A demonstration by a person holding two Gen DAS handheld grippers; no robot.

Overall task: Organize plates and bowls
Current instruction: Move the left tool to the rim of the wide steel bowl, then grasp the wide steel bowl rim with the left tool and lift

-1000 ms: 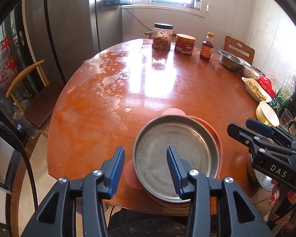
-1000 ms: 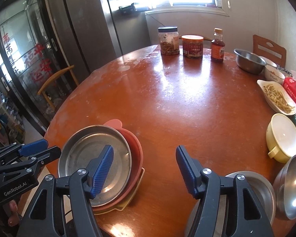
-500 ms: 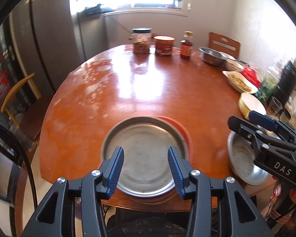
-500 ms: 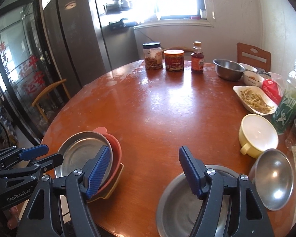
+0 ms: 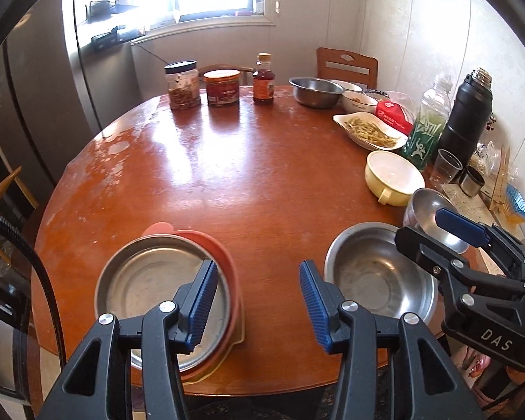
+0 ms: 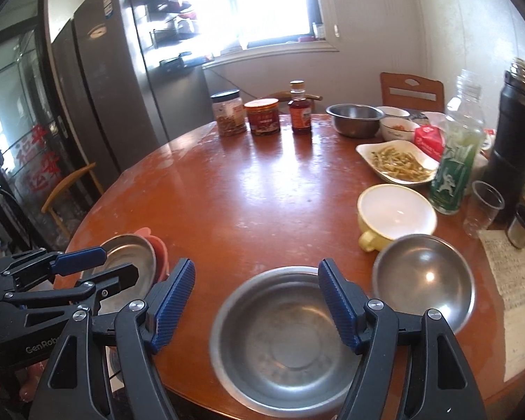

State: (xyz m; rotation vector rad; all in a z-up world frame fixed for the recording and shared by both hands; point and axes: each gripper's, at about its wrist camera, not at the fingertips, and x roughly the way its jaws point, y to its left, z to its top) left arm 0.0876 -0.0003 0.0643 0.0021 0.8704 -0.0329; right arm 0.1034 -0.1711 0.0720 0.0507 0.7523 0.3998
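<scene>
Both grippers empty, the left gripper (image 5: 254, 302) opening over bare table and the right gripper (image 6: 256, 307) parted above the wide steel bowl (image 6: 283, 343) at the table's (image 6: 248, 189) near edge; advise seating one finger inside its rim before closing.

Home kitchen, fridge (image 6: 98, 105), dining table (image 5: 245, 182)

At lower centre the left gripper (image 5: 255, 302) hangs over the round wooden table (image 5: 227, 175), jaws opening, nothing between them. Lower left, a steel plate (image 5: 150, 287) sits in a pink dish (image 5: 224, 248); lower right, a steel bowl (image 5: 374, 280), partly covered by the right gripper (image 5: 434, 231).
</scene>
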